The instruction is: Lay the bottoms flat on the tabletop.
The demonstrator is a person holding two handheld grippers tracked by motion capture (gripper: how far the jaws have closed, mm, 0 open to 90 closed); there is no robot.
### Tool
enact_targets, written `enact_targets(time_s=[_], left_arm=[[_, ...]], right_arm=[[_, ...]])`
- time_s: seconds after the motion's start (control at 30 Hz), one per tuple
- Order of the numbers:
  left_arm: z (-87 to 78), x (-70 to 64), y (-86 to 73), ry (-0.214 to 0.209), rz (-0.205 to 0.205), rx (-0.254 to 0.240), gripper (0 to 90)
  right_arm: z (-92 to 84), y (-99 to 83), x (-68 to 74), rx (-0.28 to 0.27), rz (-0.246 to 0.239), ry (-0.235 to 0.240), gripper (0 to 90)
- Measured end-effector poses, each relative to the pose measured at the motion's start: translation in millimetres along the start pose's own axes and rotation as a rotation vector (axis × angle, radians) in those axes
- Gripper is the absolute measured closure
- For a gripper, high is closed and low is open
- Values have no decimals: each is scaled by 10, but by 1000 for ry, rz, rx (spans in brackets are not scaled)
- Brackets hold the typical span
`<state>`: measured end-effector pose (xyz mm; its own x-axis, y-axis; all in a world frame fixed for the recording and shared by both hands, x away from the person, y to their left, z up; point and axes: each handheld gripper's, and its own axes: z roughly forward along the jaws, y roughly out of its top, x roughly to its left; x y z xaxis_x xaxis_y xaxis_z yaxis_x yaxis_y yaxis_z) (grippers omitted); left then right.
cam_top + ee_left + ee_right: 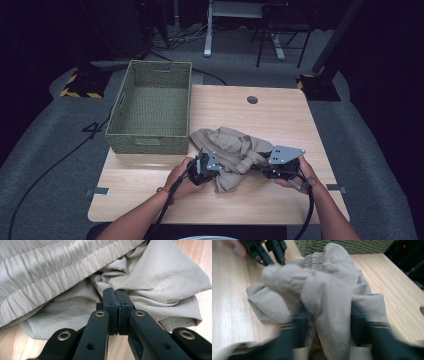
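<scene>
Dark workshop floor surrounds pale wooden desk. Woven green basket sits empty at far left corner. Crumpled beige garment lies mid-desk, just right of basket, long axis left to right between both hands. Left tongs closed tight on fold at garment's near-left edge. Right tongs straddle thick bunch at right end, blurred, jaws partly closed around cloth. Basket nearer left hand.
</scene>
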<state>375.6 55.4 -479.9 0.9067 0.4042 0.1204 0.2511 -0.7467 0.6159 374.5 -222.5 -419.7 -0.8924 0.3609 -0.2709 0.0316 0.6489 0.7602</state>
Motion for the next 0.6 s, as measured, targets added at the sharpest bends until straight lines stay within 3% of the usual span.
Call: enact_targets(time_s=[0.07, 0.13, 0.23, 0.3, 0.33, 0.43, 0.6], left_arm=[[-9, 2, -3, -1, 6, 12, 884], [-17, -1, -6, 3, 11, 14, 884], [-32, -10, -6, -1, 23, 14, 884], [-53, -21, -5, -7, 31, 16, 884], [-59, -30, -7, -8, 33, 12, 884], [-85, -66, -15, -21, 55, 16, 884], [-144, -194, -54, -66, 106, 37, 884]], right_arm=[[16, 23, -69, -11, 35, -9, 826], [-6, 53, -183, -52, 113, -21, 845], [-82, 65, -444, -135, 280, -92, 850], [-131, 28, -674, -161, 431, -165, 847], [-149, -15, -815, -155, 520, -224, 847], [-138, -173, -1149, -88, 671, -326, 833], [-64, -480, -1490, 39, 818, -425, 811]])
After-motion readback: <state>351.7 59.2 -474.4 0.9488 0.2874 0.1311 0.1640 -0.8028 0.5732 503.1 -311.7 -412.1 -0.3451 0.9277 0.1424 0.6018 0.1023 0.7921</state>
